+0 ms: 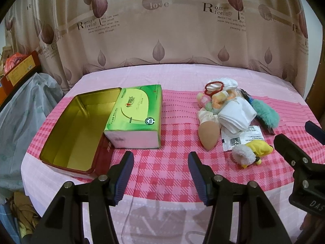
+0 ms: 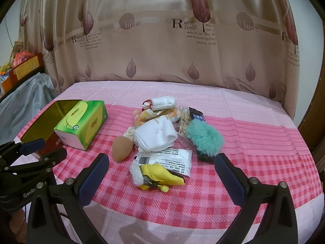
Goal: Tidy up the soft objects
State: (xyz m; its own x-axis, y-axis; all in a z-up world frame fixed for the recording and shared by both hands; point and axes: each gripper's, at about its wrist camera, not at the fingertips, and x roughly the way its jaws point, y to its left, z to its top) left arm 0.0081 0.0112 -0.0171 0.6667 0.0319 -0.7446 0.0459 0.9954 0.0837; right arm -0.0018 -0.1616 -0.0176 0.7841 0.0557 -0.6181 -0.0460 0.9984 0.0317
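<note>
A pile of soft things lies on the pink checked cloth: white folded socks (image 2: 155,136), a tan makeup sponge (image 2: 121,148), a teal fluffy piece (image 2: 205,139), a yellow plush toy with white fluff (image 2: 158,174), a white packet (image 2: 168,158) and scrunchies (image 1: 213,87). An open gold tin (image 1: 75,130) lies at the left with a green tissue pack (image 1: 136,118) beside it. My left gripper (image 1: 160,174) is open and empty, near the table's front edge. My right gripper (image 2: 160,174) is open and empty, just in front of the yellow toy.
A leaf-print curtain (image 2: 162,40) hangs behind the table. A grey plastic bag (image 1: 22,118) and stacked boxes (image 1: 18,69) sit off the left edge. A pack of toothpicks (image 2: 185,120) lies in the pile.
</note>
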